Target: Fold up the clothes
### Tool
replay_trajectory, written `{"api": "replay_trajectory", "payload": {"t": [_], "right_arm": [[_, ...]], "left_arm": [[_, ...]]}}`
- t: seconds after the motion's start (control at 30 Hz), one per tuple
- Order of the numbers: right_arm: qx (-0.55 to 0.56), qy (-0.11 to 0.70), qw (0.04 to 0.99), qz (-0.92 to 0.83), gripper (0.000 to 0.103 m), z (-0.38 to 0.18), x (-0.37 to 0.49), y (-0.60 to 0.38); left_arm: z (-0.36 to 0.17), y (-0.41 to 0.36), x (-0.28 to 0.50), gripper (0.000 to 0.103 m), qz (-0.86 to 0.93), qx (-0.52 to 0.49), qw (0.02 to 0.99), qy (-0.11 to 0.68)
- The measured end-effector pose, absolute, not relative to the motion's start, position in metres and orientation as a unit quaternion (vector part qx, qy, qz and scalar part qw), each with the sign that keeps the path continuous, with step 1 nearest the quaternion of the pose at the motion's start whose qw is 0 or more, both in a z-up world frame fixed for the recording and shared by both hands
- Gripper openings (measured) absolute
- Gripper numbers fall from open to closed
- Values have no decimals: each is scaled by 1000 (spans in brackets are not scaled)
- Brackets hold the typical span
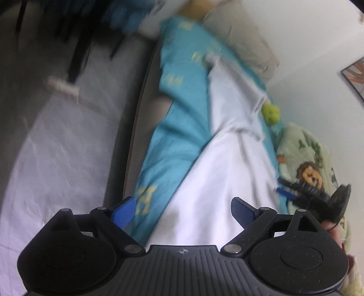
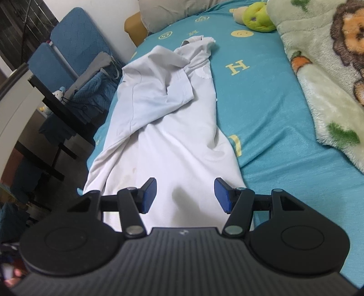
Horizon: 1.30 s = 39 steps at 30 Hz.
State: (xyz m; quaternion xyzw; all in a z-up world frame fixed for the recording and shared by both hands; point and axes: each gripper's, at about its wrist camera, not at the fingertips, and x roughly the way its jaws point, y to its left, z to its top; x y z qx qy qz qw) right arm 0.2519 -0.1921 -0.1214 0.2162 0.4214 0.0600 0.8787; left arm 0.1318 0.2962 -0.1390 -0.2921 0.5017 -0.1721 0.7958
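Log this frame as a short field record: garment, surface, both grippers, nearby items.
garment: white shirt, lengthwise on bed, sleeve folded across
surface: teal bedsheet
left gripper: open, empty, over shirt's near end
right gripper: open, empty, over shirt's near end
nearby: lion blanket, green plush toy, beige pillow

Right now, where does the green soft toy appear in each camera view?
Left wrist view: green soft toy right of centre, beside the white shirt.
Right wrist view: green soft toy at the top edge, beyond the white shirt.
Shared landmark: lion blanket.
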Motion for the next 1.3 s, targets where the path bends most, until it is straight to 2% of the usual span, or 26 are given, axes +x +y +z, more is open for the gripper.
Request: {"api": "replay_trajectory", "payload": {"t": [0.17,0.2,0.23,0.37,0.43,0.47,0.53,0.77,0.93,1.03,1.17,1.23,1.3], "right_arm": [[216,431,874,59,60,-126,256,-188],[217,431,874,59,60,-126,256,-188],[218,432,873,58,60,-126,256,-187],[221,434,871,57,60,-126,258,-186],[223,436,870,56,60,-126,258,-186],[226,435,870,57,60,-125,257,-186],[235,431,869,56,60,-120,252,-189],[280,393,874,58,60,-85,218,-209],[293,371,879,55,60,-68,180,-234],[284,370,883,55,60,-67,160,-246],[283,381,878,58,60,-74,143,-257],[287,390,873,61,60,-80,140,-259],[290,400,867,63,60,-86,141,-258]], "left_arm": [[-213,322,121,77,-204,-346,742,537],[-224,327,116,71,-209,-363,729,541],[-230,332,110,65,-215,-376,719,543],[-236,332,95,58,-239,-385,701,550],[-231,320,94,36,-247,-357,696,571],[-225,316,93,32,-250,-341,706,569],[-212,307,92,5,-254,-305,725,563],[-107,257,85,4,-265,-87,808,519],[-15,189,66,4,-264,55,852,449],[25,141,37,3,-277,107,869,396],[48,65,-6,3,-324,172,864,346],[38,27,-19,3,-345,201,851,342],[11,0,-18,3,-353,209,833,372]]}}
